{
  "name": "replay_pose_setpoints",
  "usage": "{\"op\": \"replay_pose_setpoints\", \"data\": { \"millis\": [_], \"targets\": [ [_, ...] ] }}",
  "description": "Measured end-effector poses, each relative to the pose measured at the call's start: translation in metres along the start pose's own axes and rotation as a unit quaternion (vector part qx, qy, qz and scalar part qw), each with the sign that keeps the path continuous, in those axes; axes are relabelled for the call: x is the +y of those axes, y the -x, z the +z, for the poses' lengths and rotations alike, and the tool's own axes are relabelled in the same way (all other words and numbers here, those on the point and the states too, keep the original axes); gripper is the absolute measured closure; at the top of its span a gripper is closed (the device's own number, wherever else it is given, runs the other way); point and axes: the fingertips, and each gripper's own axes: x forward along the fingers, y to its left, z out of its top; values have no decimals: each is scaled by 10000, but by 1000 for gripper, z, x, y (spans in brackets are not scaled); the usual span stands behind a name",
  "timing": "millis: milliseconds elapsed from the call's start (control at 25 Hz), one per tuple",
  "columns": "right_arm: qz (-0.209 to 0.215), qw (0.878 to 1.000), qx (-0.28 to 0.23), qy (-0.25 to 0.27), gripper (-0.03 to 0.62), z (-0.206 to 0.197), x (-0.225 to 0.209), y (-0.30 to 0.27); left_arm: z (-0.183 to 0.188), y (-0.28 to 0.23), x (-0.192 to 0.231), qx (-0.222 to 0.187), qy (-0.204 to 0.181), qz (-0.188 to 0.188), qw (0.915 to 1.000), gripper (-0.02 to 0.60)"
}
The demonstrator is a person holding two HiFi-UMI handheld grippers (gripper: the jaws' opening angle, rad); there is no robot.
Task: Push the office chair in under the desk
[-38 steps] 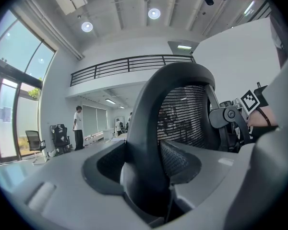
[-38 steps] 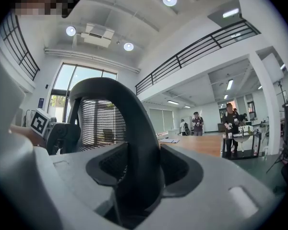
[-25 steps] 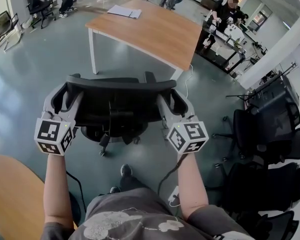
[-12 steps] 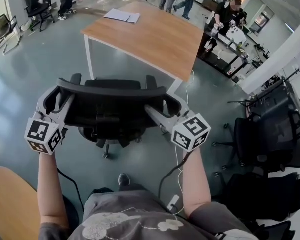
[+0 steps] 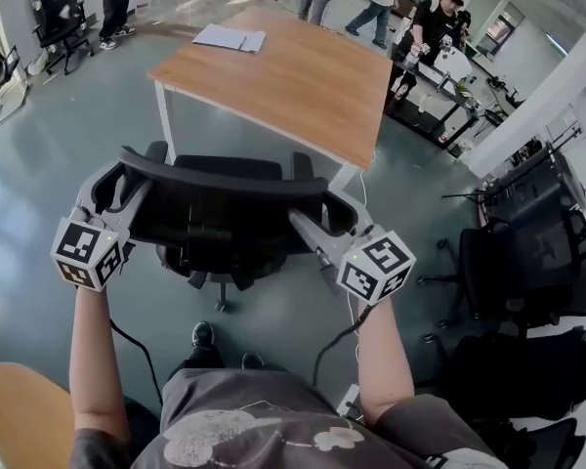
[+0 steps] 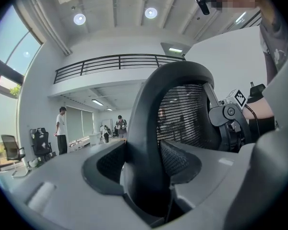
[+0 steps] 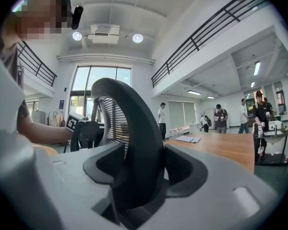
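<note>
Office chair (image 5: 225,213): castored, should roll easily; backrest rim rigid. Left gripper (image 6: 144,166) clamps rim's left end. Right gripper (image 7: 139,166), jaws just narrowed, seemingly pinches right end. Desk (image 5: 293,66) beyond.

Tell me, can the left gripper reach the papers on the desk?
Probably not: the left gripper grips the office chair's backrest, and the papers lie at the far end of the desk.

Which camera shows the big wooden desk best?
The head view. It looks down on the desk and shows nearly its whole top, a white leg and the papers lying on it. The right gripper view catches only a strip of the desk beyond the chair back. The left gripper view shows none of it.
</note>
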Motion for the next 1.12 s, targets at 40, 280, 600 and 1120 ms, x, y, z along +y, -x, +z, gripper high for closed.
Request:
{"op": "replay_pose_setpoints", "data": {
  "millis": [40, 280, 600, 1120],
  "targets": [
    [-75, 10000, -14, -30, 344, 3, -1, -6, 1, -8, 9, 5, -8, -91, 10000, 350],
    [-573, 9983, -58, -111, 344, 12, -8, -32, 5, -48, 44, -50, -77, -569, 9983, 350],
    [-1041, 9945, -65, -78, 342, 20, -30, -67, 8, -97, 77, -129, -111, -913, 9957, 350],
    [-1450, 9894, -40, -32, 341, 31, -96, -122, 9, -186, 116, -186, -94, -1213, 9924, 350]
  ]
}}
